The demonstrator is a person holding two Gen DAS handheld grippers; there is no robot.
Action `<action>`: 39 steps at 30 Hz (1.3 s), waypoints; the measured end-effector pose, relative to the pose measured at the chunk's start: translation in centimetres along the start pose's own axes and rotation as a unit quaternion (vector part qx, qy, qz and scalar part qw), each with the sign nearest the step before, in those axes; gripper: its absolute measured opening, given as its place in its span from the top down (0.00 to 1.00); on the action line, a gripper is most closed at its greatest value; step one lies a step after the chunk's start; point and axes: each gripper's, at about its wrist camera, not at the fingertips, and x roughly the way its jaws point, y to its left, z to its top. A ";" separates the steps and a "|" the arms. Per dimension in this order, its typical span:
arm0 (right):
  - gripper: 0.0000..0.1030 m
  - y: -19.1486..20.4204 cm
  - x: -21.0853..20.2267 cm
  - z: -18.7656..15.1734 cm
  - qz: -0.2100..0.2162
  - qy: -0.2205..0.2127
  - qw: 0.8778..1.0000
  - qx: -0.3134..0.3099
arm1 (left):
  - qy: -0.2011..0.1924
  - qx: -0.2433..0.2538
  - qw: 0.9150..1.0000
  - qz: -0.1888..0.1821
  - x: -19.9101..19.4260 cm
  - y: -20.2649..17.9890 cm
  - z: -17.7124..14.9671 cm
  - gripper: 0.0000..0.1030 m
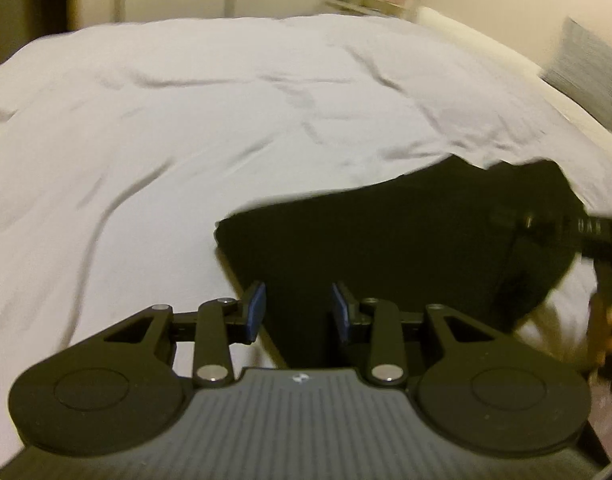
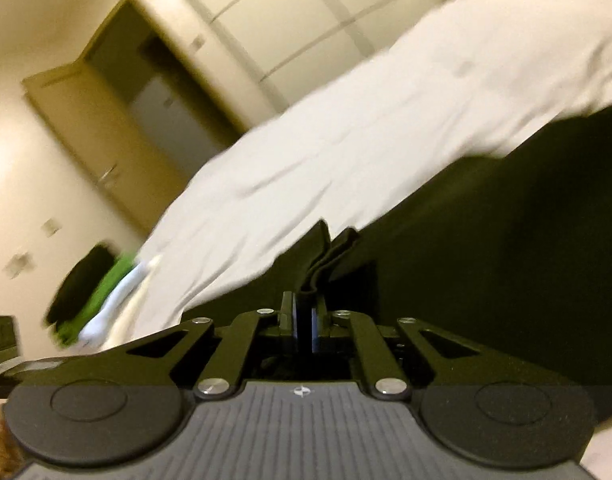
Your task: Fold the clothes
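Observation:
A black garment [image 1: 386, 240] lies on the white bed sheet [image 1: 185, 140], spread toward the right. My left gripper [image 1: 298, 304] stands open just over its near left edge, with nothing between the blue pads. In the left wrist view the right gripper [image 1: 554, 224] appears at the far right, holding up a corner of the cloth. In the right wrist view my right gripper [image 2: 305, 312] is shut on a bunched fold of the black garment [image 2: 486, 220], which stretches away to the right over the bed sheet [image 2: 346, 140].
A stack of folded clothes [image 2: 93, 296], black, green and white, sits at the bed's edge. A grey pillow [image 1: 586, 72] lies at the far right. Wardrobe doors [image 2: 306, 20] and an open room door [image 2: 105, 120] stand beyond the bed.

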 end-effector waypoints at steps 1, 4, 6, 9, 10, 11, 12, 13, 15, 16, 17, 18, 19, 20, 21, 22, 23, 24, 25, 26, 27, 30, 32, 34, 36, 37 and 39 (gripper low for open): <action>0.93 -1.3 -1.4 0.6 -0.018 -0.018 1.000 0.004 | 0.003 0.017 1.000 -0.010 0.4 -0.8 0.6 0.68; 0.93 -5.8 -4.8 1.5 -0.078 -0.057 0.995 0.037 | 0.025 0.061 0.997 -0.038 2.6 -3.3 1.8 0.65; 0.93 -9.1 -5.3 1.3 -0.080 -0.054 0.990 0.099 | 0.041 0.085 0.994 -0.051 4.4 -5.0 2.2 0.65; 0.79 -13.1 -5.1 -0.4 -0.051 -0.035 0.977 0.202 | 0.060 0.106 0.991 -0.062 6.4 -6.8 2.3 0.65; 0.75 -13.4 -4.9 -0.9 -0.037 -0.040 0.974 0.218 | 0.065 0.107 0.990 -0.063 6.8 -7.1 2.2 0.65; 0.66 -13.5 -4.7 -1.3 -0.022 -0.047 0.972 0.229 | 0.069 0.108 0.990 -0.063 7.3 -7.4 2.0 0.65; 0.62 -13.6 -4.6 -1.6 -0.008 -0.055 0.969 0.239 | 0.074 0.109 0.989 -0.064 7.7 -7.7 1.9 0.65; 0.58 -13.4 -4.3 -1.6 -0.002 -0.055 0.970 0.237 | 0.079 0.111 0.989 -0.064 8.1 -8.0 1.7 0.64; 0.58 -12.7 -3.4 -1.2 -0.001 -0.037 0.977 0.209 | 0.084 0.111 0.988 -0.065 8.4 -8.1 1.6 0.64; 0.59 -12.3 -2.9 -1.0 -0.001 -0.027 0.981 0.195 | 0.085 0.110 0.988 -0.065 8.5 -8.0 1.6 0.64; 0.74 -12.0 -2.4 -0.7 -0.002 -0.018 0.984 0.180 | 0.087 0.111 0.988 -0.065 8.5 -8.0 1.7 0.64; 0.87 -11.4 -2.0 -0.5 -0.013 -0.011 0.988 0.153 | 0.089 0.112 0.988 -0.063 8.4 -8.0 1.8 0.64; 0.92 -10.9 -1.7 -0.2 -0.029 -0.006 0.992 0.123 | 0.091 0.116 0.987 -0.061 8.5 -8.1 2.0 0.64; 0.92 -10.4 -1.7 0.1 -0.037 -0.007 0.994 0.099 | 0.093 0.120 0.987 -0.059 8.6 -8.2 2.2 0.64; 0.93 -10.0 -1.8 0.4 -0.042 -0.010 0.996 0.078 | 0.095 0.126 0.986 -0.057 8.7 -8.4 2.4 0.64; 0.94 -9.3 -1.9 0.8 -0.045 -0.018 0.997 0.057 | 0.097 0.133 0.985 -0.056 8.7 -8.7 2.7 0.64; 0.94 -8.6 -2.0 1.1 -0.047 -0.028 0.998 0.036 | 0.099 0.141 0.984 -0.056 8.8 -8.9 3.0 0.64; 0.94 -8.9 -2.2 1.2 -0.054 -0.032 0.997 0.036 | 0.099 0.148 0.982 -0.057 8.9 -9.2 3.4 0.64; 0.94 -9.6 -2.4 1.3 -0.062 -0.034 0.997 0.043 | 0.099 0.155 0.981 -0.059 9.0 -9.6 3.8 0.64; 0.94 -10.3 -2.7 1.3 -0.071 -0.035 0.996 0.050 | 0.100 0.162 0.980 -0.060 9.1 -10.0 4.3 0.64; 0.94 -11.0 -2.9 1.4 -0.079 -0.037 0.995 0.057 | 0.100 0.171 0.978 -0.061 9.3 -10.5 4.7 0.64; 0.94 -13.0 -3.7 1.5 -0.104 -0.043 0.991 0.078 | 0.103 0.199 0.973 -0.060 10.4 -12.2 5.5 0.64; 0.93 -14.3 -4.2 1.6 -0.120 -0.047 0.987 0.092 | 0.111 0.207 0.970 -0.064 11.5 -13.3 5.6 0.63; 0.94 -15.7 -4.7 1.7 -0.137 -0.051 0.984 0.106 | 0.117 0.211 0.968 -0.065 12.5 -14.0 5.3 0.63; 0.93 -16.7 -5.1 1.9 -0.147 -0.053 0.981 0.116 | 0.119 0.218 0.967 -0.060 13.0 -14.4 5.1 0.63; 0.92 -17.0 -5.2 2.0 -0.146 -0.054 0.981 0.118 | 0.119 0.219 0.967 -0.058 13.1 -14.5 5.1 0.63; 0.92 -17.6 -5.4 2.3 -0.145 -0.054 0.980 0.122 | 0.119 0.217 0.967 -0.057 13.1 -14.5 5.3 0.61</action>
